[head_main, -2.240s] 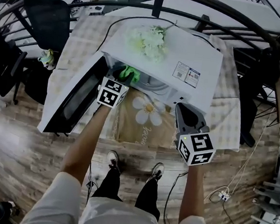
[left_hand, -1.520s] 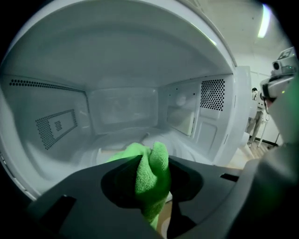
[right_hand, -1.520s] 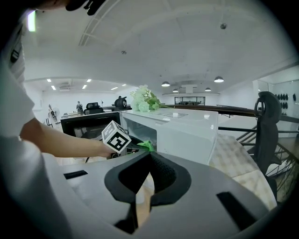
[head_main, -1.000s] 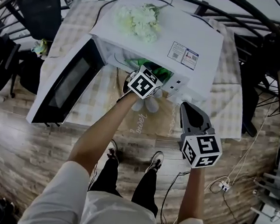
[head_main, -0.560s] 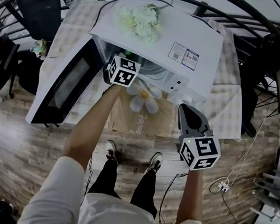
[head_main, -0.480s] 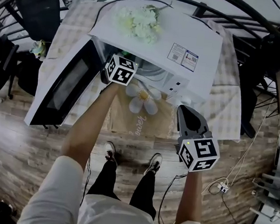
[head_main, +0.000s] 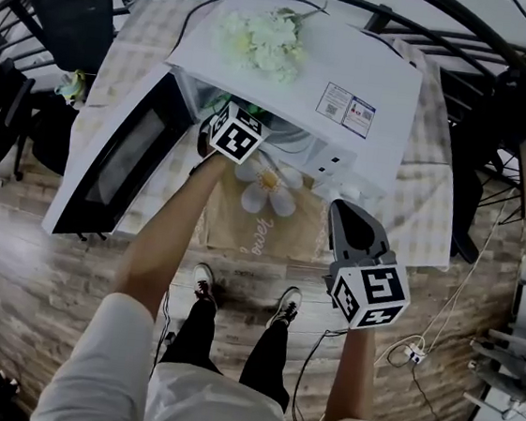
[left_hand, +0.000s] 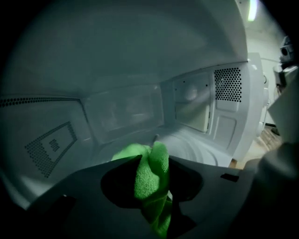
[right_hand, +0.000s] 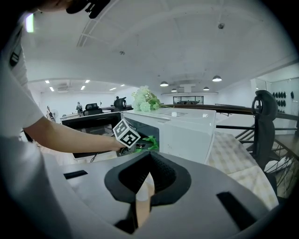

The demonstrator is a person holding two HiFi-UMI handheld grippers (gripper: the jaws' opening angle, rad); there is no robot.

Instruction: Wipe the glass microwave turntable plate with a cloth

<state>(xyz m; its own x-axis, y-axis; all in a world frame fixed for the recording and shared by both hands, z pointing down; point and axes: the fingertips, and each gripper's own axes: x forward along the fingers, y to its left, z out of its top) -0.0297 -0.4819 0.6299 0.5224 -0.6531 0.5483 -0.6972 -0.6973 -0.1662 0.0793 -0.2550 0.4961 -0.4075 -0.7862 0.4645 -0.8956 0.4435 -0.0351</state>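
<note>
- Left gripper, clamped on the cloth, has swept back left over the plate inside the microwave: wiping continues.
- Right gripper hangs closed, empty.

A check-draped table carries a white microwave — door swung open — and a daisy-print mat.

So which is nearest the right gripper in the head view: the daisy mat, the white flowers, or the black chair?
1. Daisy mat, just left of the right gripper.
2. White flowers, atop the microwave.
3. Black chair, far left corner.
</note>
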